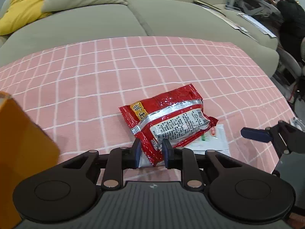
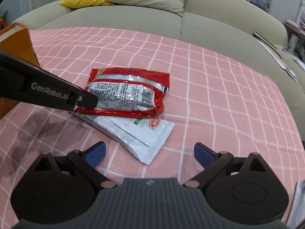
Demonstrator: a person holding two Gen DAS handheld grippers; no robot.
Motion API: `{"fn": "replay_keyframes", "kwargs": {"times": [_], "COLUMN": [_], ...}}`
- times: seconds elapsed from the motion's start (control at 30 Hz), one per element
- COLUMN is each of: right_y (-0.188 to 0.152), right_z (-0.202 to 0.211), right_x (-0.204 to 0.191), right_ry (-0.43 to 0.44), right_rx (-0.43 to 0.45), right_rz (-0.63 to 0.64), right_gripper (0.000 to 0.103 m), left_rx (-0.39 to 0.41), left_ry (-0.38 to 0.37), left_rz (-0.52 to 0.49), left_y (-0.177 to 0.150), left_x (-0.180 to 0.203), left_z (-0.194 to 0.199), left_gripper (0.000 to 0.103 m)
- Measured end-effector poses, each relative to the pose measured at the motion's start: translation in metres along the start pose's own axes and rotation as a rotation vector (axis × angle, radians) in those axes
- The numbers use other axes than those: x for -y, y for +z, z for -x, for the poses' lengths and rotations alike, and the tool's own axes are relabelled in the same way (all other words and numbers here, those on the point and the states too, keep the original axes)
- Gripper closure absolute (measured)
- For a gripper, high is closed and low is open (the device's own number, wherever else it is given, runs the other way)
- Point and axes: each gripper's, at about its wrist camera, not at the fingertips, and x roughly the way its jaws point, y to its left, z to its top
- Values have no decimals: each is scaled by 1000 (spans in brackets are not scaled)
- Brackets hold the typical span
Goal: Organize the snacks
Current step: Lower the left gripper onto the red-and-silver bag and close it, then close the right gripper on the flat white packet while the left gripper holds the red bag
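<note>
A red snack packet [image 1: 167,118] lies back-side up on the pink checked cloth [image 1: 95,72], partly on top of a white snack packet [image 1: 211,143]. My left gripper [image 1: 151,152] is shut on the near edge of the red packet. In the right wrist view the red packet [image 2: 129,93] and white packet [image 2: 144,139] lie ahead, with the left gripper [image 2: 85,101] reaching in from the left onto the red packet's end. My right gripper [image 2: 149,153] is open and empty, just short of the white packet. It also shows in the left wrist view [image 1: 255,133].
An orange box [image 1: 21,152] stands at the left on the cloth; it also shows in the right wrist view [image 2: 17,42]. A beige sofa [image 1: 95,22] with yellow and beige cushions lies behind the cloth. Papers lie on the sofa's right end [image 1: 232,19].
</note>
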Motion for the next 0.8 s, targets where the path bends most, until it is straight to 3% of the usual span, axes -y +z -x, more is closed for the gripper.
{"fn": "replay_keyframes", "kwargs": {"times": [0.2, 0.3, 0.43, 0.6, 0.67, 0.7, 0.77, 0.8], "right_y": [22, 29, 33, 25, 17, 13, 8, 5], "right_z": [-11, -22, -24, -10, 0, 5, 12, 15], "right_x": [-7, -6, -2, -4, -12, -15, -23, -26], "right_ry": [98, 167, 187, 171, 145, 123, 92, 75], "right_rx": [12, -30, -39, -45, -40, -40, -42, -42], "right_rz": [147, 163, 155, 121, 108, 103, 74, 57], "right_gripper": [7, 7, 10, 37, 55, 59, 81, 85], "left_rx": [-13, -16, -23, -28, -32, -32, -33, -35], "left_ry": [97, 132, 170, 188, 188, 187, 192, 196], "left_rz": [55, 72, 96, 129, 148, 157, 170, 177], "left_y": [-5, -10, -20, -37, -41, -44, -54, -59], "left_x": [-15, -24, -35, -41, -39, -40, -40, -40], "left_z": [20, 28, 37, 51, 56, 59, 66, 70], "left_gripper": [83, 83, 85, 85, 85, 85, 85, 85]}}
